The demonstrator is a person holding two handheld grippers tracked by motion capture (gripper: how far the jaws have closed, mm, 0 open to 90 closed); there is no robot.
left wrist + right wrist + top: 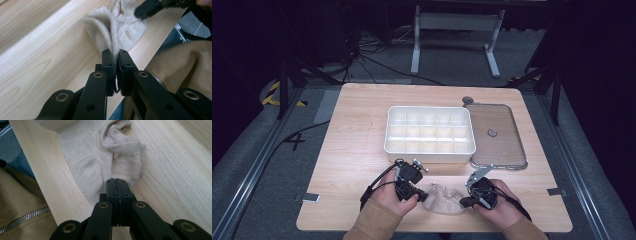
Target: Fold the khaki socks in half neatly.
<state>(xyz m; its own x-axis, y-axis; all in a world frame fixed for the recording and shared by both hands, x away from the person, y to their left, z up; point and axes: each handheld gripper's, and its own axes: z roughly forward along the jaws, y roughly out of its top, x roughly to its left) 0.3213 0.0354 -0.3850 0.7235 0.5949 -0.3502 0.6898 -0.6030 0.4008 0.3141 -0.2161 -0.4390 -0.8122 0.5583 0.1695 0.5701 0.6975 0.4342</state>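
High view first: the wooden table [362, 130] spreads out ahead of both grippers, and just beyond them, toward the far edge, sits the white divided organizer box [430, 134], with its clear lid [497, 135] lying flat on the right gripper's side of it. No brand, label or readable writing turns up on any of these. Closer in, the beige sock [443, 198] lies crumpled on the table between the two grippers, near the person's edge, its long axis running roughly from one gripper across to the other; which end is toe and which is cuff I cannot tell from this bunching. Now the left gripper [413, 194], held in the person's left hand: in the left gripper view [115, 58] its jaws are nearly together and pinch a raised fold of the sock [112, 30], the knit rising straight ahead from the tips and spreading away beyond them. The right gripper [471, 201] comes in from the opposite end; in the right gripper view [117, 182] its jaws are pressed tight together at the near edge of the sock [100, 157], a sliver of fabric caught between the pads, the rest of the cloth fanning out ahead.
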